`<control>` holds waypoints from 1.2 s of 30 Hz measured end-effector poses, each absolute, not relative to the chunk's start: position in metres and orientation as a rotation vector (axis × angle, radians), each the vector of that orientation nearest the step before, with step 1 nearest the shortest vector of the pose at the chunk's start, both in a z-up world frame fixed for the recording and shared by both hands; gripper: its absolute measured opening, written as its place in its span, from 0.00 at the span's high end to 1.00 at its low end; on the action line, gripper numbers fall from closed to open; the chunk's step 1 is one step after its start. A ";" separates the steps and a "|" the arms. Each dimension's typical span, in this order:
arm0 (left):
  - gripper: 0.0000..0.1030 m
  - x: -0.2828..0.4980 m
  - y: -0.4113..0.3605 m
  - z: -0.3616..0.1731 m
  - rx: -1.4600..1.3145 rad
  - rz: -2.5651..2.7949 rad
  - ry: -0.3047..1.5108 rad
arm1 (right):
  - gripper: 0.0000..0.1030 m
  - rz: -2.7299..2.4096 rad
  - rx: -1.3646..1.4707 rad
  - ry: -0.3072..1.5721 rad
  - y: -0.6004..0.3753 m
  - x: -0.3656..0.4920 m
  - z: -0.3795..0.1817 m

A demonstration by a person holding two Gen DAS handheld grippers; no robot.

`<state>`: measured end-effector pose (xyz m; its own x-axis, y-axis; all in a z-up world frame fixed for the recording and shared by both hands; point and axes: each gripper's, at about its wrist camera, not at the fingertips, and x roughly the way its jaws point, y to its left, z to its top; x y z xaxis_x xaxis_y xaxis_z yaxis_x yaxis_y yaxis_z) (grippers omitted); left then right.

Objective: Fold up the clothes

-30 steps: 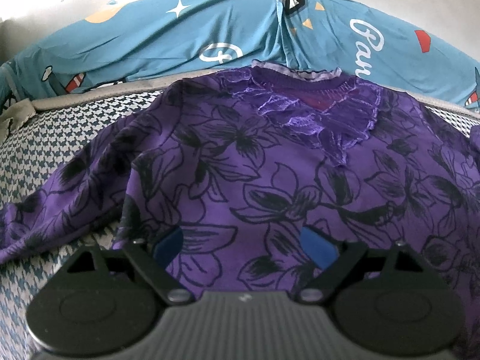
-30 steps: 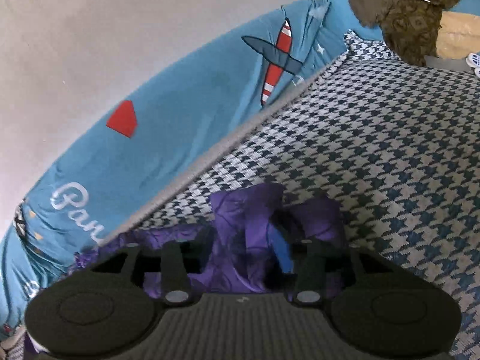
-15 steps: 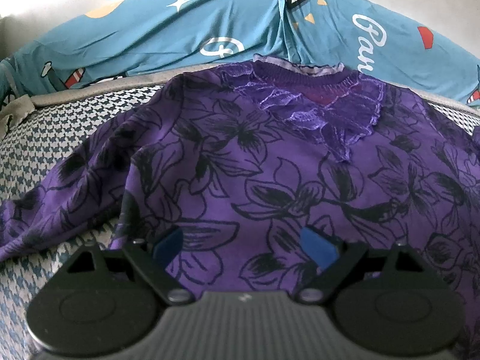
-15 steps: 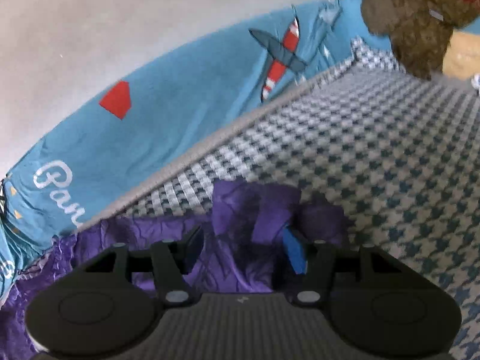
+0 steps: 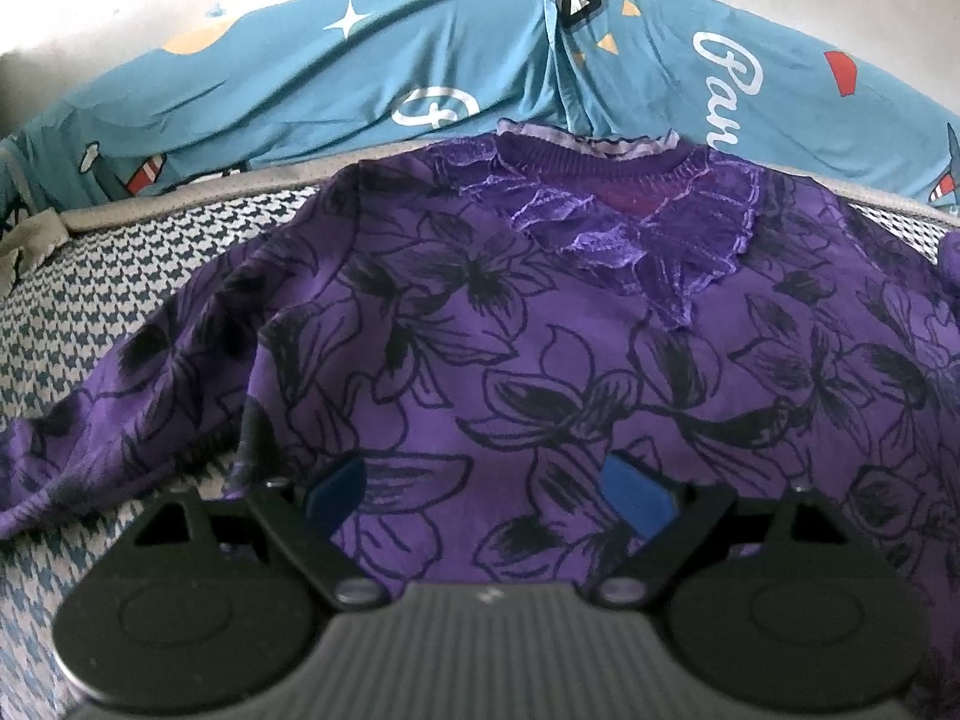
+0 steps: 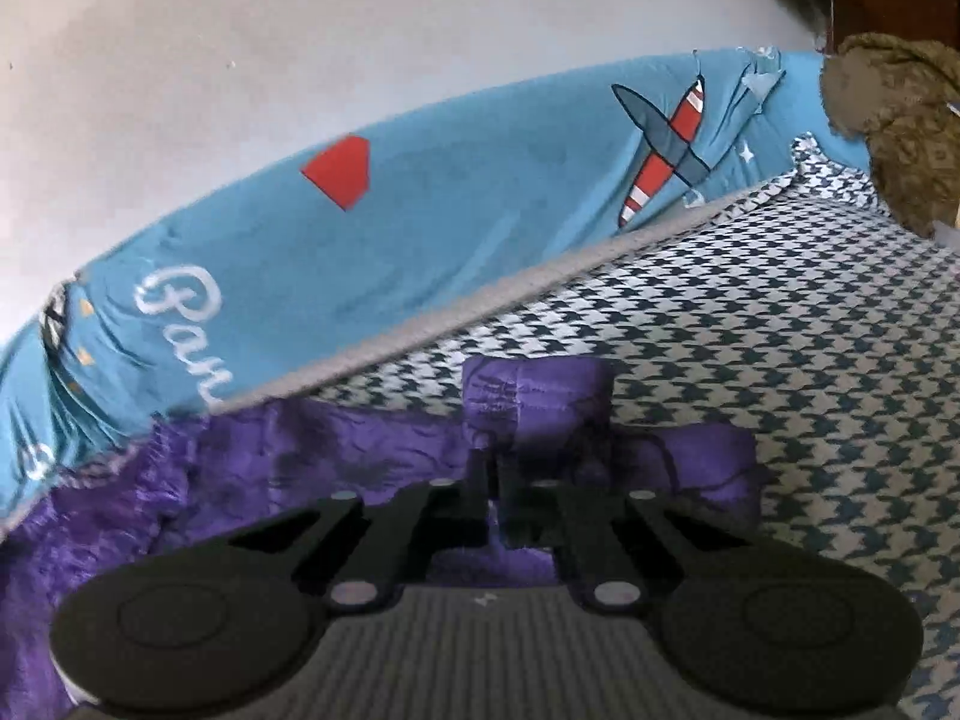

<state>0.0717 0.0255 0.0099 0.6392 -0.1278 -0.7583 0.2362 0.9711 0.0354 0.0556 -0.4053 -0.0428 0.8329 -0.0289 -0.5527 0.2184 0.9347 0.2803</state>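
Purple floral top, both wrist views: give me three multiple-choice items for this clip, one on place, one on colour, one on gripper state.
1. Where does the purple floral top lie?
A. on the houndstooth cover
B. on a wooden floor
C. inside a basket

2. What colour is the flower print on the top?
A. white
B. black
C. yellow

3. How do the two grippers stand?
A. both open
B. left shut, right open
C. left gripper open, right gripper shut on the sleeve

Key:
1 A: the left wrist view shows the top spread flat on the checked cover, neckline toward the blue printed sheet.
2 B: black outlined flowers cover the purple cloth.
3 C: the left blue pads stand wide apart over the hem with nothing gripped; the right fingers are nearly together with purple sleeve cloth bunched between them.
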 end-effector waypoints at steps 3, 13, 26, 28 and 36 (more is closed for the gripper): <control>0.13 0.071 0.025 0.009 0.140 -0.211 0.860 | 0.94 -0.115 0.387 0.562 -0.399 0.060 -0.039; 0.13 0.070 0.024 0.009 0.142 -0.226 0.864 | 0.94 0.131 0.430 0.467 -0.336 0.054 -0.009; 0.13 0.076 0.045 0.011 0.092 -0.156 0.871 | 0.96 0.617 0.291 0.480 -0.172 0.040 -0.008; 0.13 0.079 0.052 0.011 0.064 -0.145 0.880 | 0.96 0.620 0.244 0.498 -0.163 0.038 -0.013; 0.11 0.084 0.059 0.013 0.020 -0.145 0.887 | 0.91 0.442 0.182 0.566 -0.195 0.042 -0.029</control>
<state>0.0836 0.0588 0.0133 0.6229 -0.1182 -0.7734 0.1350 0.9899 -0.0426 0.0420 -0.1955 -0.0294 0.7536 0.4516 -0.4776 -0.3534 0.8910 0.2849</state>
